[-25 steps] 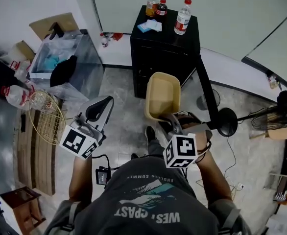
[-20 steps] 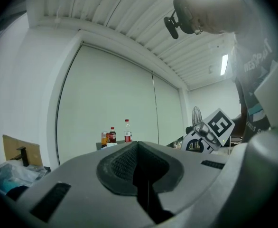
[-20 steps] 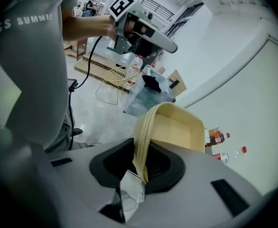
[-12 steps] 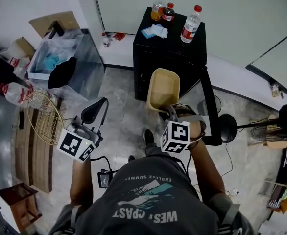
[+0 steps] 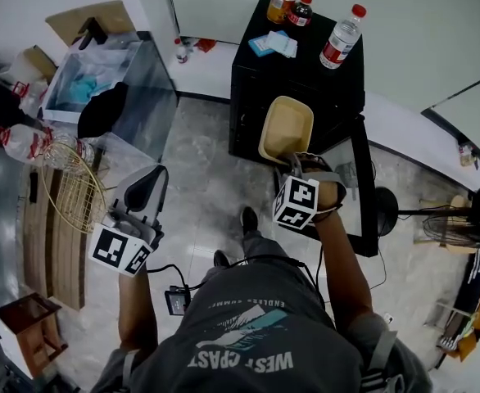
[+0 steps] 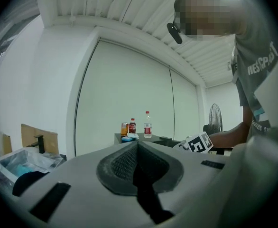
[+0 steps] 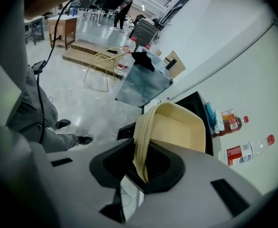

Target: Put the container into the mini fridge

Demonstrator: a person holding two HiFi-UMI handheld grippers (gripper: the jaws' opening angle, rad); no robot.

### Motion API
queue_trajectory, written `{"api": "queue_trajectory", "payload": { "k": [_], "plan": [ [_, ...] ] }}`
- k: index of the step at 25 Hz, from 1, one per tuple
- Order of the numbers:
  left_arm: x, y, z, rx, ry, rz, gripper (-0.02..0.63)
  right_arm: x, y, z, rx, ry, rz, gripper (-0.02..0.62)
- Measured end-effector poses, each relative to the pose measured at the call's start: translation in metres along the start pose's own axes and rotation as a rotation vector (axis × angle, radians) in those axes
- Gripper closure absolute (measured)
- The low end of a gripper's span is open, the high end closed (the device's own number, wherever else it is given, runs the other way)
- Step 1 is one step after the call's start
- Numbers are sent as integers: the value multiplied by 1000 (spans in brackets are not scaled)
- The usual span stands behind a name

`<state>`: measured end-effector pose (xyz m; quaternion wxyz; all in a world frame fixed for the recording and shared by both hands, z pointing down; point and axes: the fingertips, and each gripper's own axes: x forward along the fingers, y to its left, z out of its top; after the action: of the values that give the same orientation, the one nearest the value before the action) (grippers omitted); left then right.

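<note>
The step in hand looks like the carry-in. The right gripper (image 7: pixel 141 163) is clenched on the near rim of the shallow, beige, rounded-rectangle plastic container (image 7: pixel 177 127), with the rim pinched between its narrowly parted jaws. The tray tilts up and away beyond them. In the head view the container (image 5: pixel 287 128) hangs just ahead of that gripper (image 5: pixel 296 166), in front of the black mini fridge (image 5: pixel 305 80). The fridge's glass-fronted door (image 5: pixel 363 187) is swung open at the gripper's right.

The next move probably calls for lowering the tray, levelling it and sliding it forward into the opening, clear of the door.

The left gripper (image 6: pixel 138 167), off to the side, is closed on nothing. Farthest off, a clear water bottle with a red cap (image 5: pixel 342 38) stands on the fridge top.
</note>
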<state>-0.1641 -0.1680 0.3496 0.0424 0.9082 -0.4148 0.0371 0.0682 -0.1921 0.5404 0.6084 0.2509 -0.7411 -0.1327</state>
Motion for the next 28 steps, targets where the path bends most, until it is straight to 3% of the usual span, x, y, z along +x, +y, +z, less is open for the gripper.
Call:
{"api": "queue_trajectory", "payload": {
  "k": [19,28],
  "plan": [
    [14,27,-60,-90,73,46,591,116,-48,-27,2,83,-3,517],
    [19,29,-81,-123,106,59,591,142,-66,-33,7,96,-37,515]
  ]
}}
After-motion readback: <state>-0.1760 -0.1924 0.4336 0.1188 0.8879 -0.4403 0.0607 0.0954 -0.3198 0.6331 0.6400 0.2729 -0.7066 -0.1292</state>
